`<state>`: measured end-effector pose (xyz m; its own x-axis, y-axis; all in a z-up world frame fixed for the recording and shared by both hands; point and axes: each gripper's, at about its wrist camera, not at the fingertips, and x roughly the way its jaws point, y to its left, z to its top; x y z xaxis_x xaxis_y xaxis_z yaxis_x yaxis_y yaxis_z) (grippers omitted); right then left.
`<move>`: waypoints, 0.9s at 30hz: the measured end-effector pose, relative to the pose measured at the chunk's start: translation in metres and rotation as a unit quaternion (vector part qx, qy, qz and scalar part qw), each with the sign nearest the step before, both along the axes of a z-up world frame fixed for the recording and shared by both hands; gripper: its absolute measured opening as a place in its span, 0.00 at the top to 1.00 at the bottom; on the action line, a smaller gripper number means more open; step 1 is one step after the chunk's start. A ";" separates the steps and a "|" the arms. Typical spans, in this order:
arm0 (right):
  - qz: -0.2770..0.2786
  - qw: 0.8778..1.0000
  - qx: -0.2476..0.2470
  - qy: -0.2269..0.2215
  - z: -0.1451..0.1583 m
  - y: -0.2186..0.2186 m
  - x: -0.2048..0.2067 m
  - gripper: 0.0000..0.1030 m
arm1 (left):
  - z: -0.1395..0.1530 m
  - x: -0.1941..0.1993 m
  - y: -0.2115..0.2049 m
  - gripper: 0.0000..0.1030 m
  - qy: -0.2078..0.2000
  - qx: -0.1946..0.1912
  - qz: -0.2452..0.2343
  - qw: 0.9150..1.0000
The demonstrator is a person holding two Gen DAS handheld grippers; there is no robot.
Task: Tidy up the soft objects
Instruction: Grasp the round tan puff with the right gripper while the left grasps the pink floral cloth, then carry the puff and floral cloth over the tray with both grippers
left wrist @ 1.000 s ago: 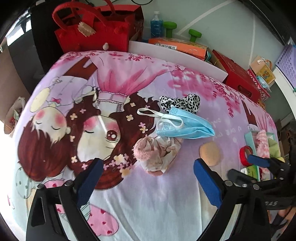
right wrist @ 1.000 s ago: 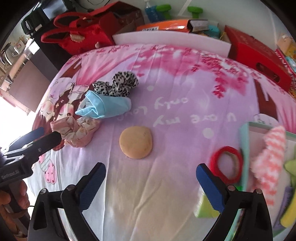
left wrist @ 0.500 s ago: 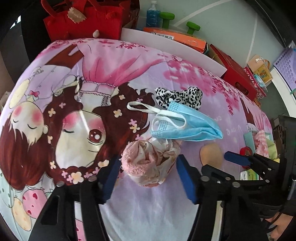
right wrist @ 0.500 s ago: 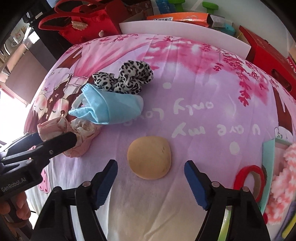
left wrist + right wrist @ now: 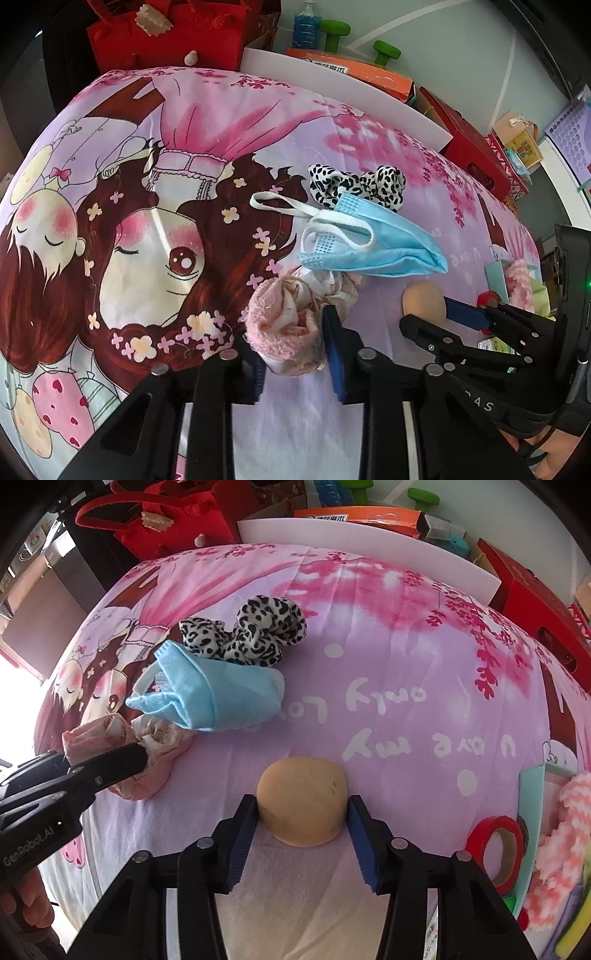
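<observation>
Two grippers work over a pink cartoon bedsheet (image 5: 388,635), each closing on a soft thing. The left gripper (image 5: 295,354) has its blue pads pressed into the sides of a crumpled pink cloth (image 5: 284,325), which bulges between them. The right gripper (image 5: 301,834) has its pads touching both flanks of a tan round sponge puff (image 5: 302,799), which lies flat on the sheet.

Taking the puff as landmark: a pale teal box (image 5: 530,786) sits well to its right, holding a pink-and-white fuzzy item (image 5: 565,834) and something yellow-green at the picture's edge; the box is cut off, so the rest of its contents cannot be made out. A red tape roll (image 5: 496,853) lies between puff and box, touching the box's near side. Up and left of the puff rests a folded blue face mask (image 5: 218,694), overlapping a leopard-print scrunchie (image 5: 251,631) beyond it. The pink cloth is left of the puff, partly hidden by the left gripper's finger.
</observation>
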<state>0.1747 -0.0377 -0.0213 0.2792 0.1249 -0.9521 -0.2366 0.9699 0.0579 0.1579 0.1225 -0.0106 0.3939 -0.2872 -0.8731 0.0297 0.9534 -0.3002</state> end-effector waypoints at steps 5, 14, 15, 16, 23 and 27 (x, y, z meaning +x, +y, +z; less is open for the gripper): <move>-0.003 1.000 0.002 0.000 0.004 -0.004 -0.006 0.49 | 0.002 -0.004 0.000 0.85 -0.005 -0.001 -0.002 1.000; -0.006 1.000 0.005 -0.008 0.026 -0.015 -0.021 0.49 | 0.016 -0.020 -0.002 0.88 -0.011 -0.007 -0.002 1.000; -0.006 1.000 0.005 -0.010 0.030 -0.016 -0.025 0.49 | 0.018 -0.023 -0.002 0.88 -0.011 -0.007 -0.001 1.000; -0.006 1.000 0.005 -0.011 0.032 -0.017 -0.026 0.49 | 0.021 -0.026 -0.003 0.88 -0.010 -0.006 0.000 1.000; -0.012 1.000 0.005 -0.024 0.057 -0.029 -0.043 0.49 | 0.039 -0.044 -0.003 0.88 -0.011 -0.010 0.007 1.000; -0.018 0.999 0.007 -0.033 0.072 -0.037 -0.053 0.49 | 0.054 -0.053 -0.005 0.88 -0.021 -0.014 0.007 1.000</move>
<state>0.1218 -0.0746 0.0507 0.3463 0.1261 -0.9296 -0.2045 0.9772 0.0564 0.1049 0.1174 0.0430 0.4335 -0.3065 -0.8474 0.0298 0.9447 -0.3265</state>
